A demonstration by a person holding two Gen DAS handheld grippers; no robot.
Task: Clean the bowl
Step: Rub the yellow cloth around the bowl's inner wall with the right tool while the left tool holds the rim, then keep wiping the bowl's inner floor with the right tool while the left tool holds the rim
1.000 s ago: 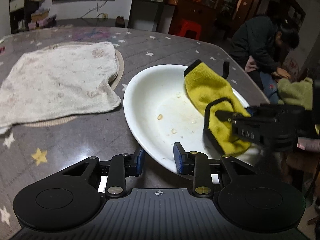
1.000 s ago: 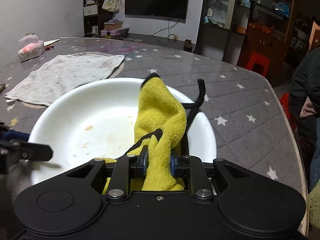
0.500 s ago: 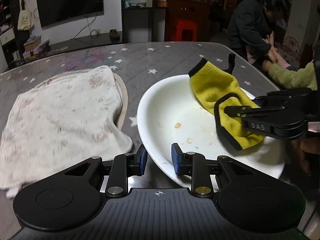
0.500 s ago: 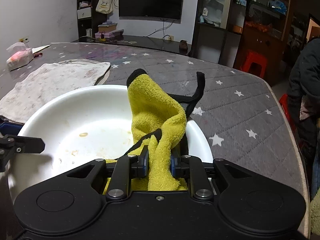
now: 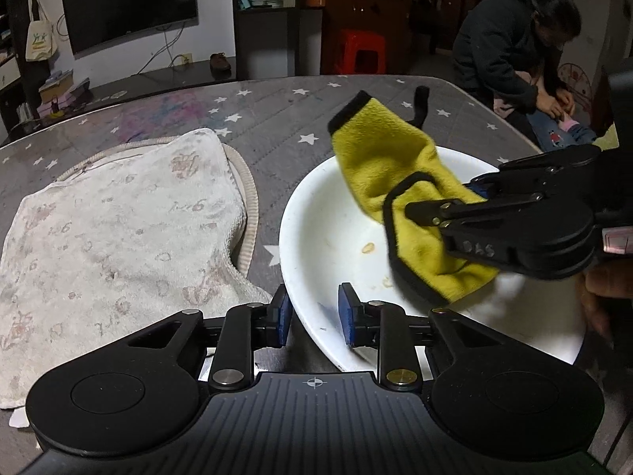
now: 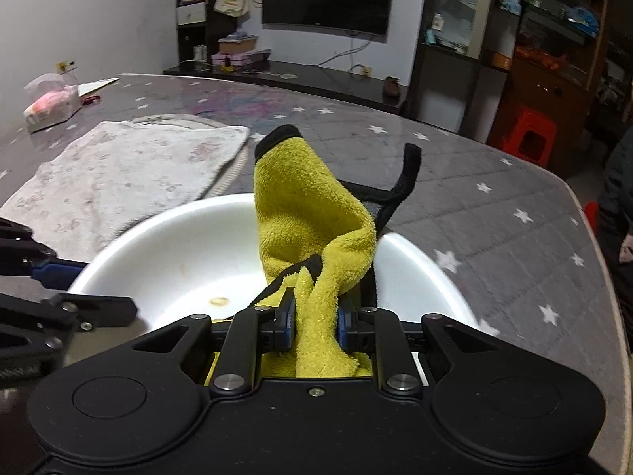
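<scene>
left wrist view shows the starred tabletop (image 5: 277,126) carrying the white bowl (image 5: 316,217), beside a pale towel (image 5: 118,229); crumbs and smears remain inside, so wiping looks barely begun. left tongs (image 5: 312,312) clamp the near rim; right tongs (image 6: 315,318), angled down, pinch the yellow cloth (image 6: 308,213).

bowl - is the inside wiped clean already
No, the white bowl still has small food bits and a brownish smear inside, beside the yellow cloth held by the right gripper.
</scene>
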